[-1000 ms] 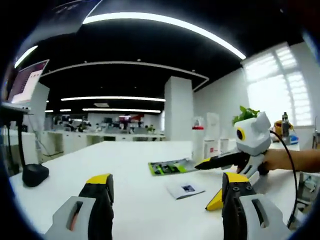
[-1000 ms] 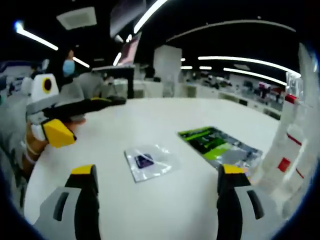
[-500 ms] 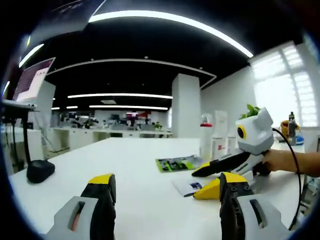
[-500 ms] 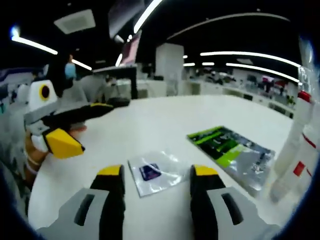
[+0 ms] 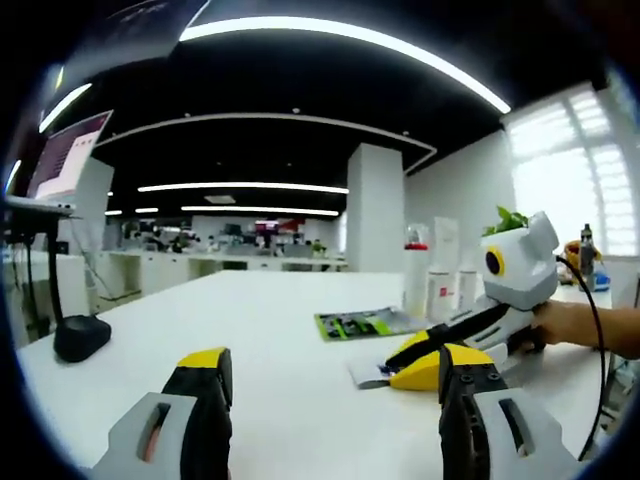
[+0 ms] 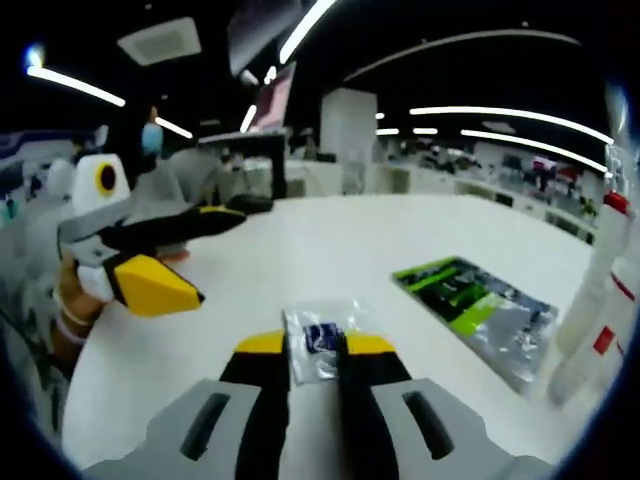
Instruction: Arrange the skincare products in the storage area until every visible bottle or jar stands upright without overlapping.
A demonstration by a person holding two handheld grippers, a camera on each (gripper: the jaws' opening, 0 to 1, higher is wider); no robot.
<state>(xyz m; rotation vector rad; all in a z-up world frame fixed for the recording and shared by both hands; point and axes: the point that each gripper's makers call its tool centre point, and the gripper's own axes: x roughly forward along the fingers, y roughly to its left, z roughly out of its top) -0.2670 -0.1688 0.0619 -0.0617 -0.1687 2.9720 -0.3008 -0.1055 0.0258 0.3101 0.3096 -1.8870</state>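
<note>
Right tongs clamped on a clear sachet; left tongs spread wide over the white table.

In the right gripper view we see our right gripper (image 6: 314,352) with its yellow-tipped jaws drawn nearly together on the near edge of a small clear sachet (image 6: 322,338) with a dark label, lying flat on the white table (image 6: 300,240). A green-and-silver packet (image 6: 478,307) lies flat beyond it, and a tall white bottle (image 6: 590,300) with a red cap stands upright at the far right. Our left gripper (image 5: 330,375) hangs released, jaws well apart and touching nothing. White bottles (image 5: 430,285) stand upright behind the packet in that view.
</note>
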